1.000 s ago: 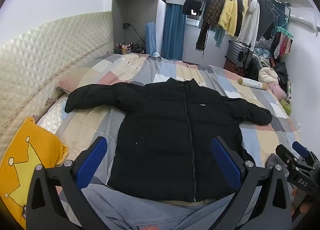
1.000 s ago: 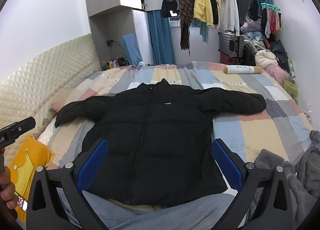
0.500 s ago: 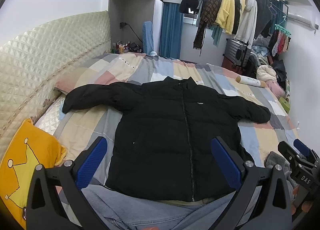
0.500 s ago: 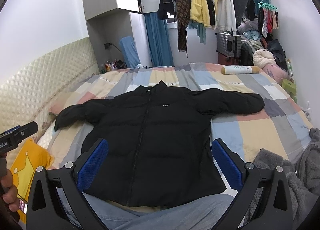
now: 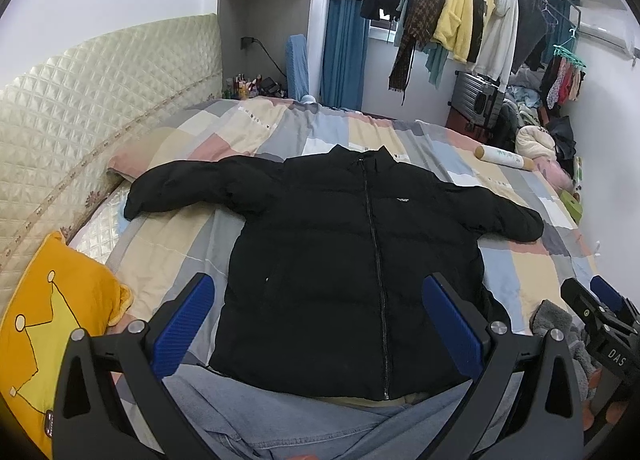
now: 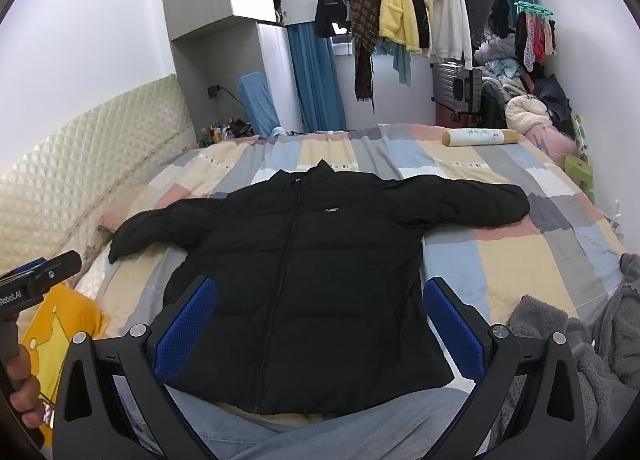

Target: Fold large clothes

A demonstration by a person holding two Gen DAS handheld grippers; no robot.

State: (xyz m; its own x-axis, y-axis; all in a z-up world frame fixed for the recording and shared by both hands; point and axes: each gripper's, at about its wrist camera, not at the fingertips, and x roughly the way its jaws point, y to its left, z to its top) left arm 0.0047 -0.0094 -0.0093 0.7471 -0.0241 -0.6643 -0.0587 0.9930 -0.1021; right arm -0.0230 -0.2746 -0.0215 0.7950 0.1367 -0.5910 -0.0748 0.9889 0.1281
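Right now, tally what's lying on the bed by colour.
Black: 1, the puffer jacket
Yellow: 1, the crown cushion
Cream: 1, the roll pillow
Grey: 1, the fleece heap
Total: 4

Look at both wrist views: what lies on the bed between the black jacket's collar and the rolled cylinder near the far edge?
Only bare patchwork bedspread lies between the black jacket and the rolled cylinder; the right wrist view shows it best.

I count one black puffer jacket (image 5: 352, 256), one yellow crown pillow (image 5: 52, 324), one rolled cylinder (image 6: 480, 137), and my two grippers: left gripper (image 5: 318, 320), right gripper (image 6: 320, 320).
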